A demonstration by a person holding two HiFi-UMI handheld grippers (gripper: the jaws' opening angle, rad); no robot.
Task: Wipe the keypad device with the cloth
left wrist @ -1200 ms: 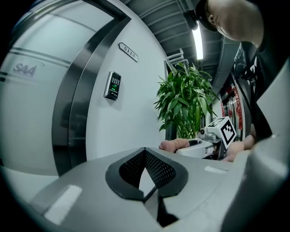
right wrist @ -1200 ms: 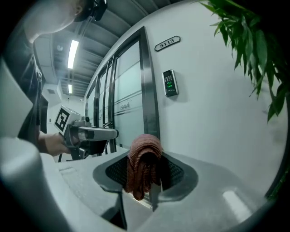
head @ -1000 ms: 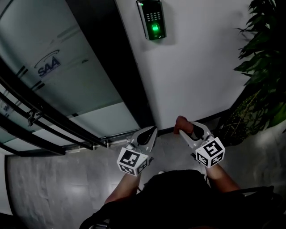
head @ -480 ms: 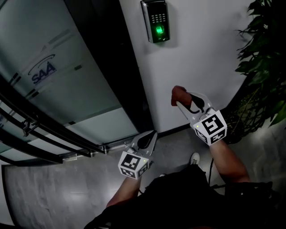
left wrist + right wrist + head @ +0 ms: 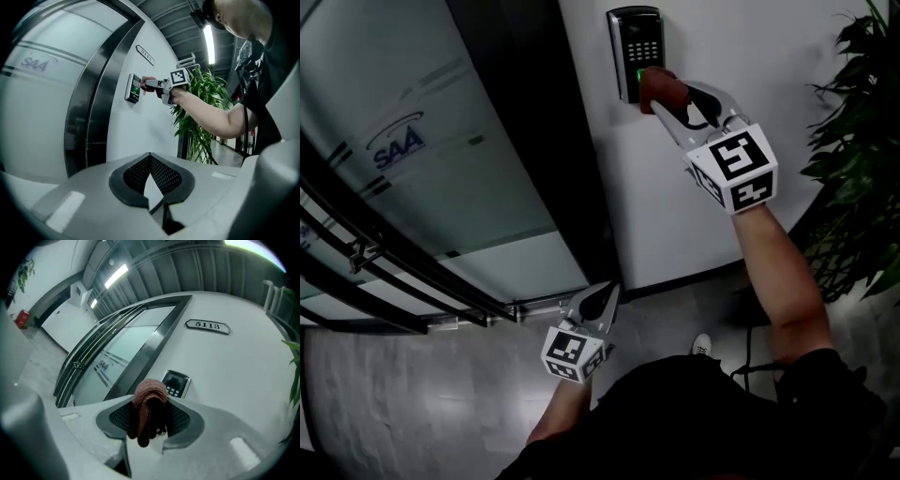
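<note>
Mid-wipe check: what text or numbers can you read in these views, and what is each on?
"SAA": logo on the glass door.
"5113": wall plaque above the keypad device.
Markings on the keypad device's keys: too small to read.

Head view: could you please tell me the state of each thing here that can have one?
keypad: powered, green light on.
cloth: bunched, against the keypad's lower part.
right hand-held gripper: shut on the cloth.
left hand-held gripper: shut, empty, held low.
glass door: closed.
</note>
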